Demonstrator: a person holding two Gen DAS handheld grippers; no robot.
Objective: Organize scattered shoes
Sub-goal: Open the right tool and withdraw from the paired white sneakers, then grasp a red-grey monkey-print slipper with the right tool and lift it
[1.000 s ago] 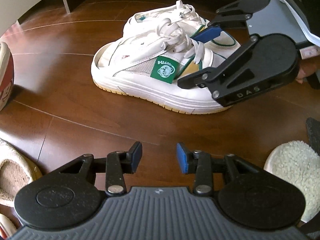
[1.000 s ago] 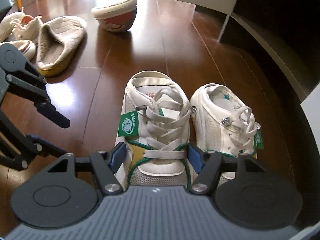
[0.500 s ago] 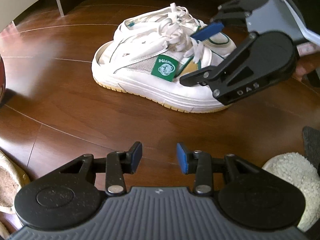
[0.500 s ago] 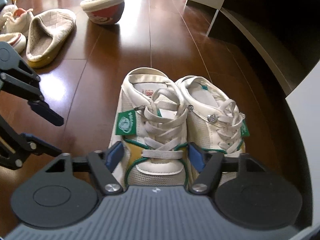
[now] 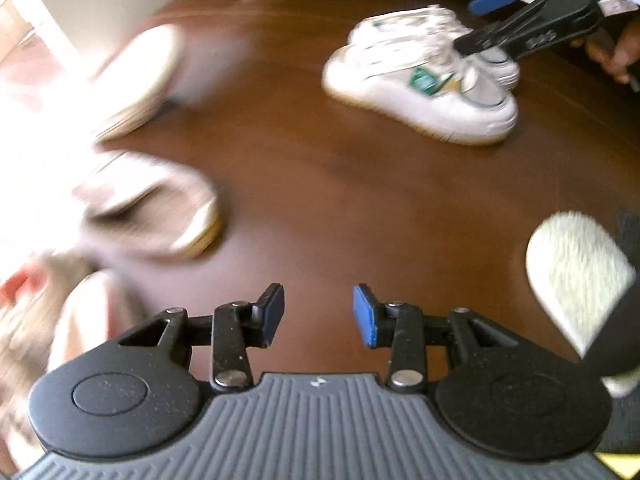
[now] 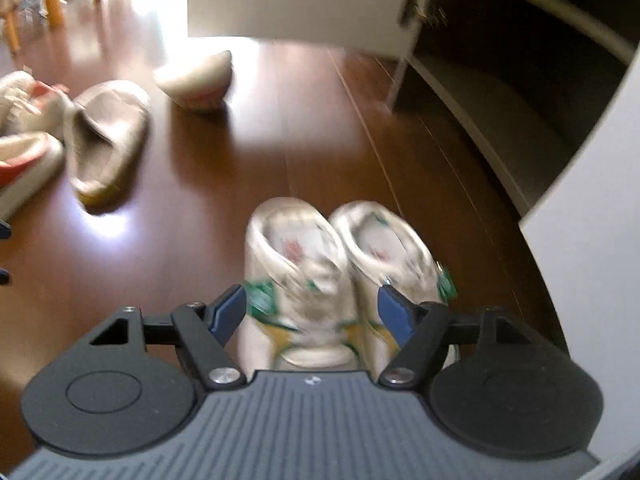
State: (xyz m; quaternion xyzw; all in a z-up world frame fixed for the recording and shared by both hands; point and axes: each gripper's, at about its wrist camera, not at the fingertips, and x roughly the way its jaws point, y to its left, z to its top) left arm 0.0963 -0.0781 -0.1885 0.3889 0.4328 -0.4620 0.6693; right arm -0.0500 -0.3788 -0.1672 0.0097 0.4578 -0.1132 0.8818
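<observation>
A pair of white sneakers with green tags (image 6: 296, 248) stands side by side on the dark wood floor, also seen from the side (image 5: 420, 84). My right gripper (image 6: 312, 308) hovers above their toes, open, with its blue pads clear of the leather; from the other camera the right gripper (image 5: 480, 24) shows over the pair. My left gripper (image 5: 318, 308) hangs well away over bare floor, its jaws opening slightly with nothing between them. A beige slipper (image 6: 106, 140) lies at the left.
An overturned shoe (image 6: 196, 80) and pink-lined sneakers (image 6: 24, 128) lie at the far left. A dark open shoe cabinet (image 6: 500, 80) with a white door (image 6: 300, 0) stands at the right. A fluffy cream slipper (image 5: 572, 264) lies near my left gripper. Blurred beige slippers (image 5: 152, 216) sit to its left.
My right gripper spread its jaws off the sneaker and rose above the pair. My left gripper lifted and swung away to the left, bringing the slippers into its blurred view.
</observation>
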